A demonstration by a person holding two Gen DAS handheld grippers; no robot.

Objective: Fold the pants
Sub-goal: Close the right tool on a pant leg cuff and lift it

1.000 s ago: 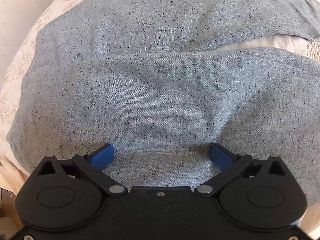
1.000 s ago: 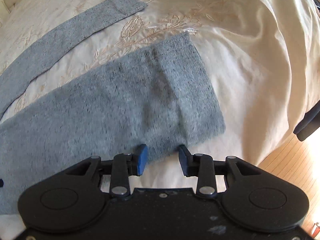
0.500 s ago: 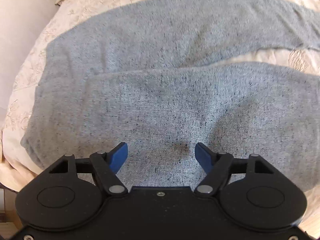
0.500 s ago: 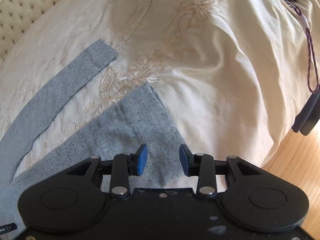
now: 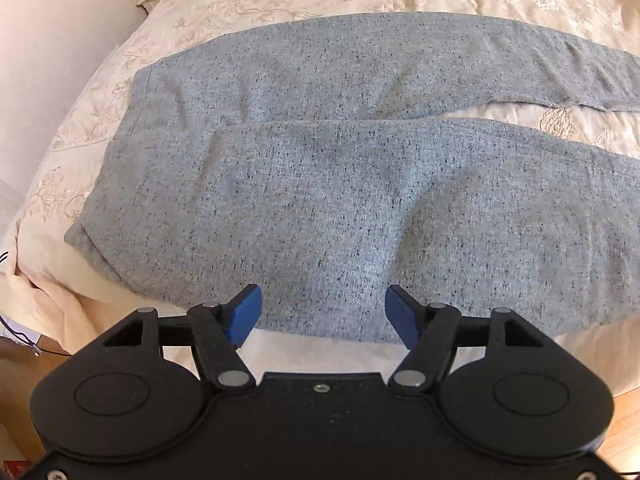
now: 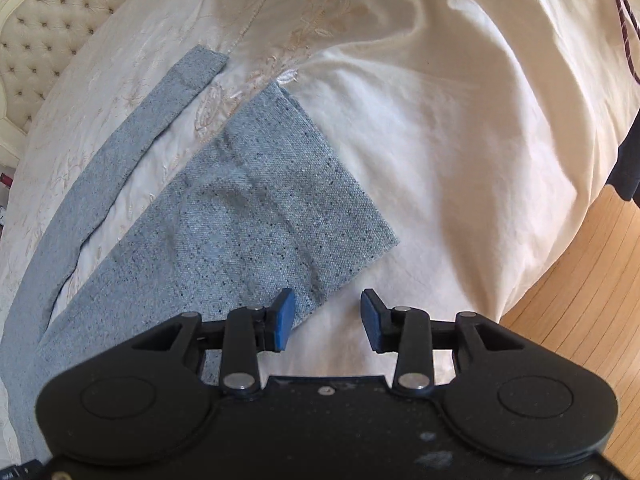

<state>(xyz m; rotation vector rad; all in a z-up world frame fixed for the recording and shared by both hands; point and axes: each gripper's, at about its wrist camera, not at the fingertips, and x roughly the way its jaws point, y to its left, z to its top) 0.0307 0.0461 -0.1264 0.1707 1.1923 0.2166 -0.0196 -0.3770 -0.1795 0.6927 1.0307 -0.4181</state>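
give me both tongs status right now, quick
left tongs: open, empty, at near edge of pants
right tongs: open, empty, by leg cuff

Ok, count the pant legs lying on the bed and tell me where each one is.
2. The near pant leg lies just ahead of the right gripper, its cuff beyond the left finger. The far pant leg runs alongside it, split by a strip of bedspread.
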